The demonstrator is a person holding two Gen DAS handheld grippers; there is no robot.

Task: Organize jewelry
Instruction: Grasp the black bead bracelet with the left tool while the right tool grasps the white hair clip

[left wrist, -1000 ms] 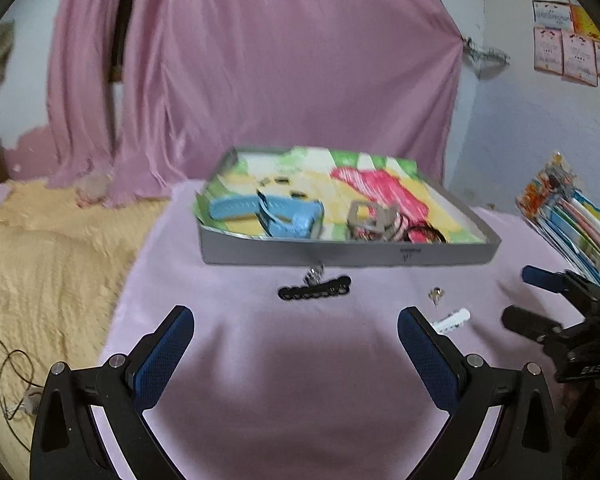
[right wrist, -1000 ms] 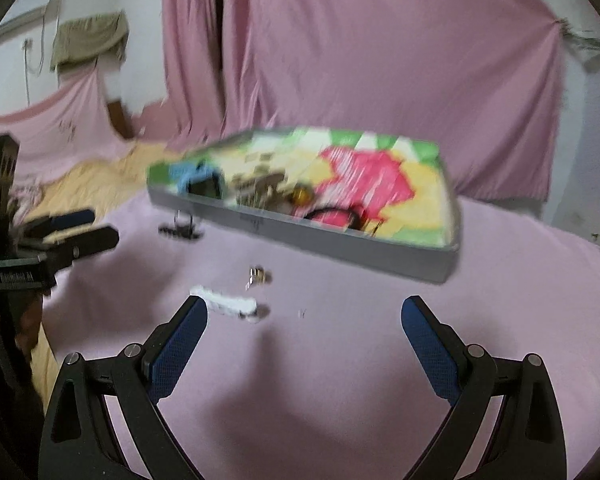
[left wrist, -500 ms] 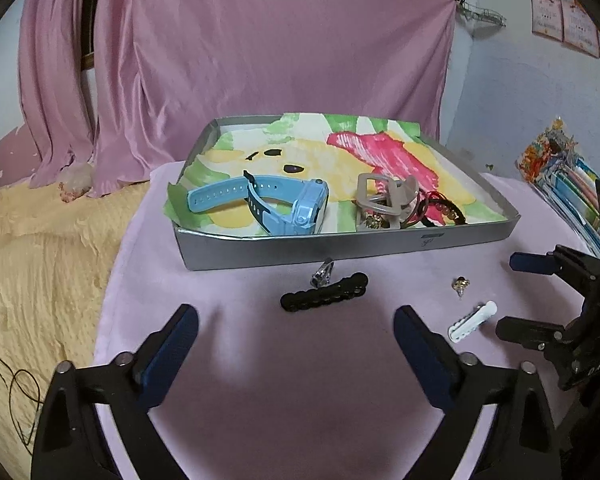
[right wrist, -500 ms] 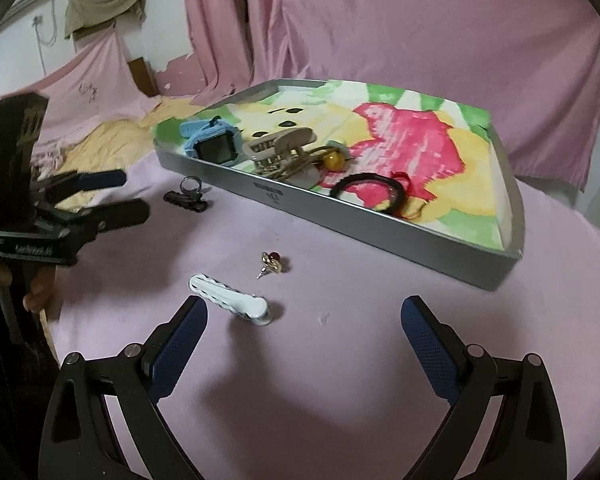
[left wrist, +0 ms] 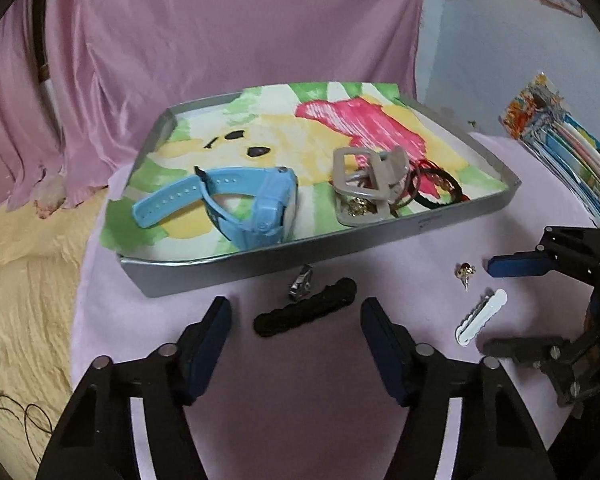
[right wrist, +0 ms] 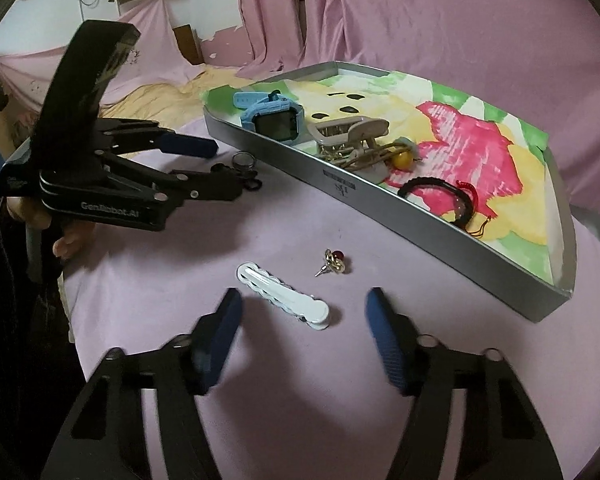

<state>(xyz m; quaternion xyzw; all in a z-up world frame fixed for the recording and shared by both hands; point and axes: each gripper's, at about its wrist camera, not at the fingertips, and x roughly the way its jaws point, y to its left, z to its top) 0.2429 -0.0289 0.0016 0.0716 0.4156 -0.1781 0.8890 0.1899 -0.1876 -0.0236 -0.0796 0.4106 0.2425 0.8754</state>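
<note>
A grey tray [left wrist: 380, 236] [right wrist: 420, 224] with a painted liner holds a blue watch [left wrist: 236, 204] [right wrist: 272, 116], a beige claw clip [left wrist: 368, 184] [right wrist: 352, 132] and dark bracelets [right wrist: 440, 196]. On the pink cloth in front lie a black hair clip [left wrist: 306, 312], a silver ring [left wrist: 301, 288] [right wrist: 244, 160], a gold-and-red earring [left wrist: 465, 270] [right wrist: 334, 262] and a white hair clip [left wrist: 480, 316] [right wrist: 282, 296]. My left gripper [left wrist: 296, 344] is open, its fingers flanking the black clip from the near side. My right gripper [right wrist: 302, 340] is open, just short of the white clip.
Pink curtains hang behind the table. A yellow blanket [left wrist: 24, 280] covers the bed on the left. A stack of colourful books [left wrist: 560, 144] lies at the right edge. A hand [right wrist: 66, 240] holds the left gripper's handle.
Both grippers have dropped and moved forward: the left toward the black clip, the right toward the white clip. Both jaws have narrowed but stay open.
</note>
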